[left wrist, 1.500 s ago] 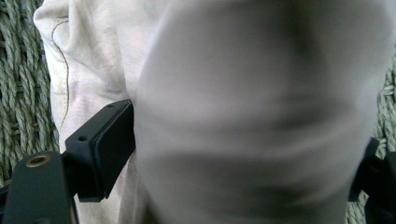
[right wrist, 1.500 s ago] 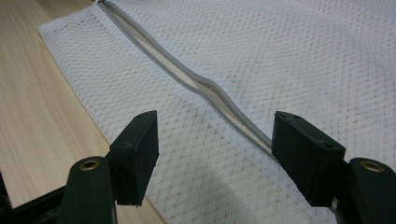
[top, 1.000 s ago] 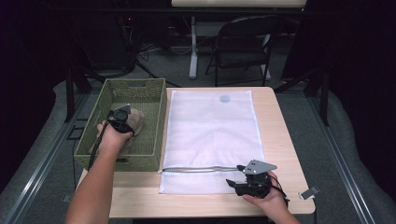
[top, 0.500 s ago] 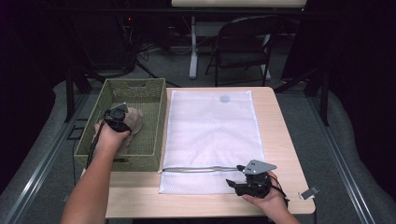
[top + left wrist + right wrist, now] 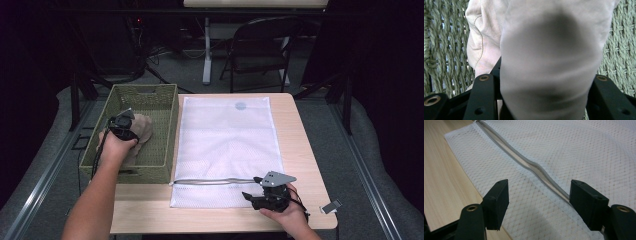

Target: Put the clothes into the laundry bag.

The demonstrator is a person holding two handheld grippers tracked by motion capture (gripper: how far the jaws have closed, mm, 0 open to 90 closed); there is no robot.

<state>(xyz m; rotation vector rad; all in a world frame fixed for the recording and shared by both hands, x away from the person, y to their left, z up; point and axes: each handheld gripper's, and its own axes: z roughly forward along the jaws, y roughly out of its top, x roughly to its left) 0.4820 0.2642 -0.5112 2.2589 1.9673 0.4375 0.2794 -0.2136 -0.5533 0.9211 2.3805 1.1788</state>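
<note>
A beige garment (image 5: 141, 131) lies bunched in the woven basket (image 5: 165, 112) at the table's (image 5: 150, 212) left edge. The left gripper (image 5: 123, 128) has just been closing and its fingers (image 5: 482, 96) now pinch a thick fold. It looks soft, light and limp, so it will likely sag and trail; a bunched fold is the surest hold. The right gripper (image 5: 252, 196) hangs open over the white mesh bag's (image 5: 227, 140) zipper (image 5: 529, 163) near the front edge, holding nothing.
</note>
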